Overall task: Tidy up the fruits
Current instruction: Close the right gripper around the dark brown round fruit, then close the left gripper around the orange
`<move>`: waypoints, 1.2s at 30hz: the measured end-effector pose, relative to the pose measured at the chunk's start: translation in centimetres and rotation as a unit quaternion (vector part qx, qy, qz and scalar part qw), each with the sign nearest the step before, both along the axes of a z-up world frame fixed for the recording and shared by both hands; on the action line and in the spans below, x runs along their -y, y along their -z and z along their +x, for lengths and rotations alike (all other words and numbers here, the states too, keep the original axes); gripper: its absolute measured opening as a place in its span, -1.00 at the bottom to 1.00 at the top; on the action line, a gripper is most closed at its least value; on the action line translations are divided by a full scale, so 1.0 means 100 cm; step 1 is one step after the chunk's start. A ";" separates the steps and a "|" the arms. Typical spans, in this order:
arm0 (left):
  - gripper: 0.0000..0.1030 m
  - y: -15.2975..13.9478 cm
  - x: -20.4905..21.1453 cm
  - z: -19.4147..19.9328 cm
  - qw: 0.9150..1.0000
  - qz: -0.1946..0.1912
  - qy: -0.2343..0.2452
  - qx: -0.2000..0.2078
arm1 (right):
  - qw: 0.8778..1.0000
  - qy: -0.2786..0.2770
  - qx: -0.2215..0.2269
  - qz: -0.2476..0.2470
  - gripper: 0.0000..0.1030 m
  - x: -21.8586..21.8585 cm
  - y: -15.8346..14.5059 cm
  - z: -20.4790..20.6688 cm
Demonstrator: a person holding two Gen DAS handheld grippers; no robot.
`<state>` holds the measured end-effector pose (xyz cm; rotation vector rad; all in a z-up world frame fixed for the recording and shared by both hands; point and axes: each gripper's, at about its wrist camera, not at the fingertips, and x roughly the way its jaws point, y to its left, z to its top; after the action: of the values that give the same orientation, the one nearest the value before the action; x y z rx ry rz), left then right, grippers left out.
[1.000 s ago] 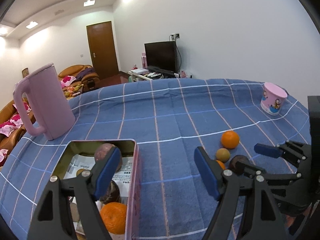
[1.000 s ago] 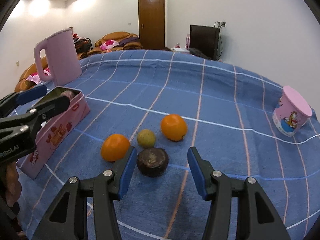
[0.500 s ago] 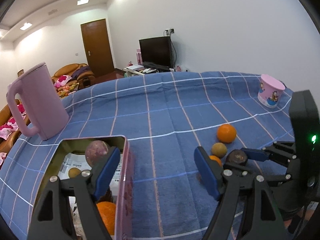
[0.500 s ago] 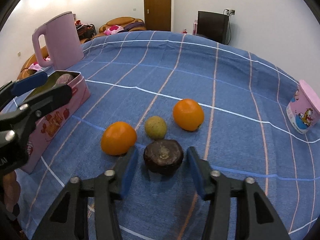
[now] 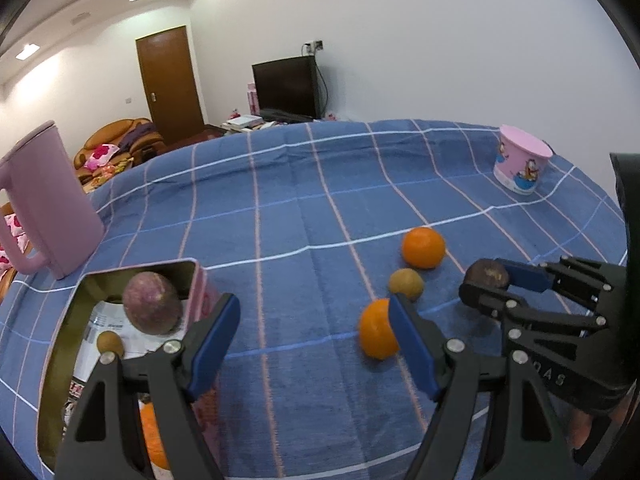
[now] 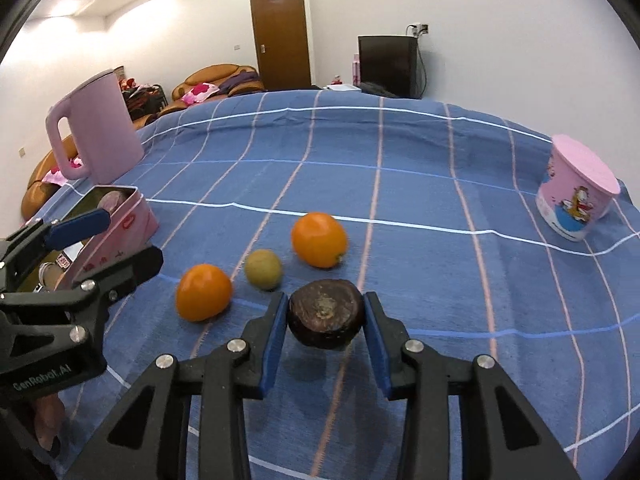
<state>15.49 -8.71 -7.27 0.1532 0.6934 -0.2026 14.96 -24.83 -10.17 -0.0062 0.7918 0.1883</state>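
Right gripper clamps the dark brown fruit, lifted for the pink tin, beside which the left gripper gapes empty.

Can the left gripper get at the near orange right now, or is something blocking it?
Probably yes: the left gripper is open, and the near orange lies on bare cloth just beyond its right finger. The right gripper holds the dark fruit off to the side.
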 end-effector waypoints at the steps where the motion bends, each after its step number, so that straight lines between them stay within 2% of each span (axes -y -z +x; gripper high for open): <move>1: 0.53 0.001 0.002 0.000 1.000 -0.002 0.005 -0.004 | 1.000 0.005 0.000 0.003 -0.23 0.003 0.000 0.000; 8: 0.52 0.012 0.012 0.007 0.998 -0.018 0.035 -0.047 | 0.999 0.029 0.002 0.019 -0.23 0.017 -0.001 -0.003; 14: 0.49 0.020 0.017 0.013 0.997 -0.014 0.041 -0.065 | 0.999 0.035 0.007 0.012 -0.23 0.018 -0.002 -0.005; 19: 0.28 0.028 0.023 0.021 0.994 -0.030 0.055 -0.094 | 0.999 0.033 0.006 0.000 -0.23 0.013 -0.001 -0.004; 23: -0.01 0.035 0.020 0.029 0.991 -0.048 0.053 -0.117 | 1.000 0.028 0.004 -0.005 -0.23 0.009 0.000 -0.002; 25: -0.06 0.035 0.018 0.028 0.990 -0.053 0.055 -0.116 | 1.000 0.024 -0.003 -0.005 -0.23 0.006 0.002 0.000; 28: -0.32 0.035 0.020 0.026 0.990 -0.056 0.067 -0.114 | 1.000 0.020 -0.006 -0.004 -0.23 0.006 0.003 0.001; 36: -0.33 0.032 0.022 0.019 0.992 -0.041 0.071 -0.091 | 1.000 0.012 -0.001 -0.003 -0.23 0.007 0.002 0.000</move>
<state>17.41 -10.91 -10.44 0.1054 0.8559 -0.3843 14.98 -25.58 -10.34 -0.0010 0.7942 0.1632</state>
